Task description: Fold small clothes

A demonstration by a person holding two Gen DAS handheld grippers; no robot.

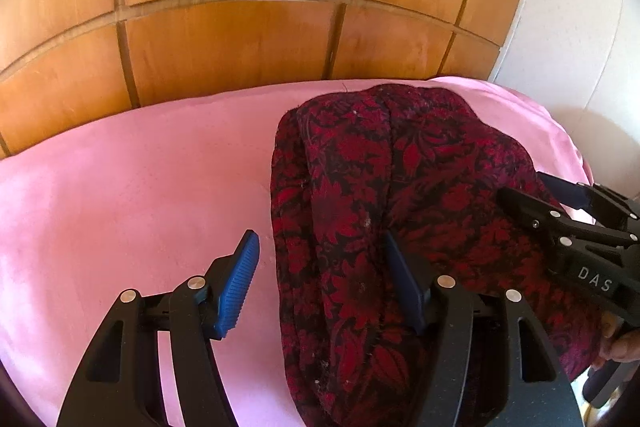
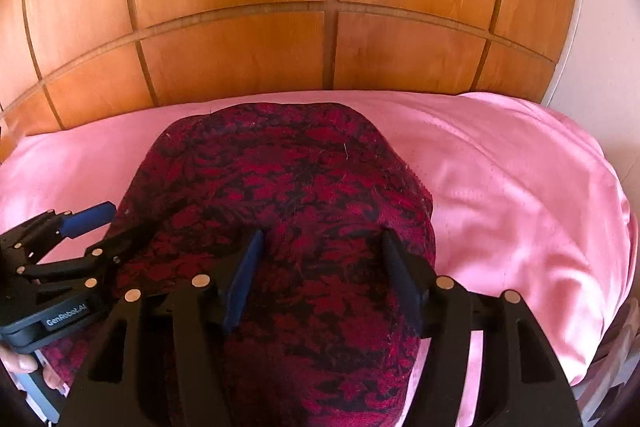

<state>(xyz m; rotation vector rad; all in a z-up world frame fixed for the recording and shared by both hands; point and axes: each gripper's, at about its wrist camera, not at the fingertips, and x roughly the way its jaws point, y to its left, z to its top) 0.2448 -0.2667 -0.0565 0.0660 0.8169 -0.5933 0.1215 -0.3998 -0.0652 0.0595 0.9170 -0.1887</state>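
Note:
A dark red and black floral garment [image 1: 384,211] lies folded into a long strip on the pink sheet [image 1: 140,195]. My left gripper [image 1: 320,267] is open over its left edge; one blue pad rests above the sheet, the other on the cloth. In the right wrist view the garment [image 2: 288,187] fills the middle. My right gripper [image 2: 320,263] is open, with both pads resting on the cloth. The left gripper also shows in the right wrist view [image 2: 100,227], at the garment's left edge. The right gripper shows in the left wrist view [image 1: 536,195], at the garment's right side.
A glossy wooden panelled headboard [image 1: 240,39] stands along the far edge of the bed. A white wall [image 1: 580,47] is at the right. The pink sheet [image 2: 520,195] is wrinkled and drops off at the right edge.

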